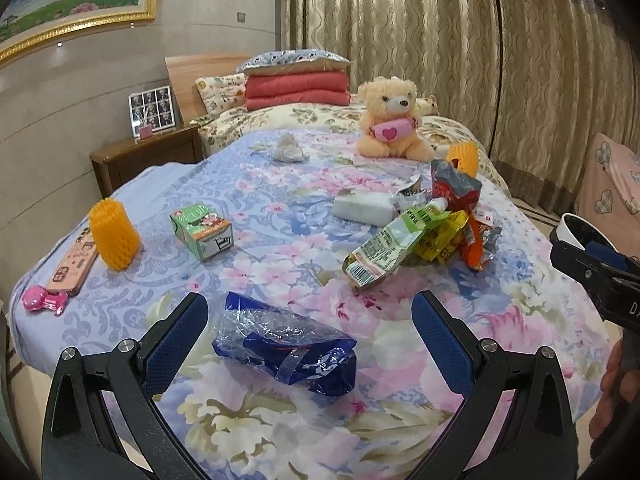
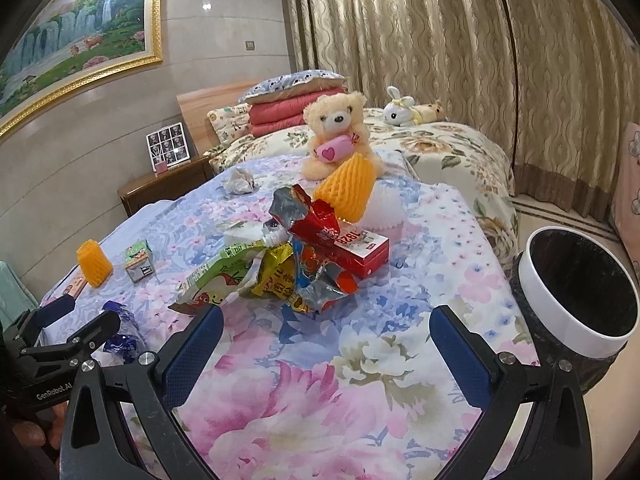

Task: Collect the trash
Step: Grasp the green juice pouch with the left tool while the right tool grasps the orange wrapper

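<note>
My left gripper (image 1: 310,316) is open, its jaws on either side of a crumpled blue plastic wrapper (image 1: 288,348) lying on the floral bedspread (image 1: 400,360). A pile of snack wrappers (image 1: 424,232) lies further right; it also shows in the right wrist view (image 2: 280,276), with a red box (image 2: 344,244) on top. My right gripper (image 2: 326,336) is open and empty, short of that pile. A white-rimmed bin with a black liner (image 2: 580,292) stands off the bed's right side. A green juice carton (image 1: 202,230), crumpled tissue (image 1: 288,148) and orange foam nets (image 1: 114,234) lie on the bed.
A teddy bear (image 1: 394,118) sits mid-bed, folded quilts and a pillow (image 1: 296,80) behind it. A phone (image 1: 74,264) and pink toy (image 1: 42,300) lie at the left edge. A wooden nightstand (image 1: 152,156) stands left; curtains (image 1: 480,60) hang behind.
</note>
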